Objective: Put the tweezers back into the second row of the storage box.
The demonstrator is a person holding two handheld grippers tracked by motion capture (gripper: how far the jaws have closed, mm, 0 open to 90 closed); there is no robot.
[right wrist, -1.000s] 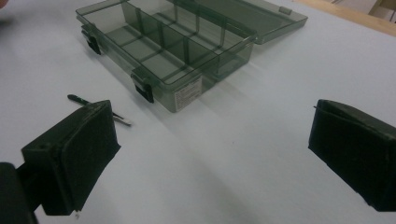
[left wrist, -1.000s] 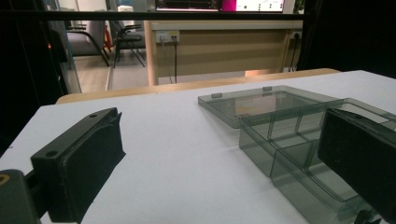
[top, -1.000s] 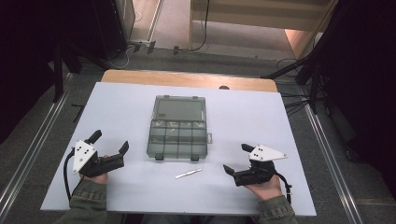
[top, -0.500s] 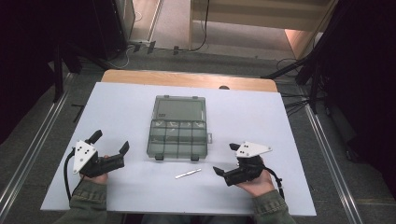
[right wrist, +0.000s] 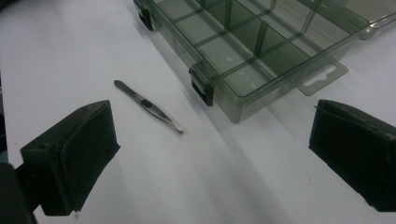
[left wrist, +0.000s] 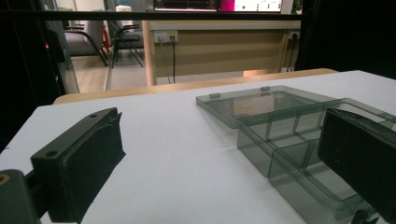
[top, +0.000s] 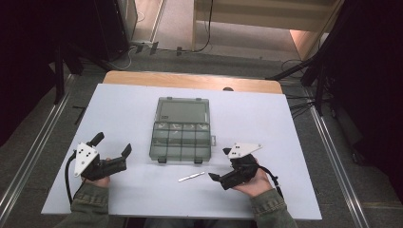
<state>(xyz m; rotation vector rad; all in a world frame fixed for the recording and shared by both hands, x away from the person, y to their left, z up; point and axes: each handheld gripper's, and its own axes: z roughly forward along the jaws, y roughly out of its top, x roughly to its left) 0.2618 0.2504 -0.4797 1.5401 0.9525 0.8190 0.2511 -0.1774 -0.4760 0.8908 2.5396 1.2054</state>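
Lying open at centre of white-topped counter [top: 128, 109]: smoky grey transparent plastic compartment box [top: 180, 141], lid folded flat toward far side, divided tray toward near side, two dark latches on near edge, hang tab at right edge. Compartments seen in right gripper view [right wrist: 261, 42]: nothing visible inside.

Resting on counter just near of box, right of centre: slim silver metal tweezers [top: 191, 176], lying flat, angled, apart from box and touching neither tongs. Same tweezers in right gripper view [right wrist: 148, 105], between left jaw and box corner latch.

Left tongs [top: 112, 147]: black, two-jaw, with grey three-cornered plate and trailing black cable, held in left hand [top: 95, 178] at near left of counter, well left of box. Jaws spread wide, gripping nothing; in left gripper view [left wrist: 219, 154] bare counter and box corner between jaws.

Right tongs [top: 220, 166]: black, same build, held in right hand [top: 254, 183] at near right, pointing left toward tweezers, near but not touching. Jaws spread wide, gripping nothing [right wrist: 210, 154].

Olive-green sleeves on both forearms at near edge.
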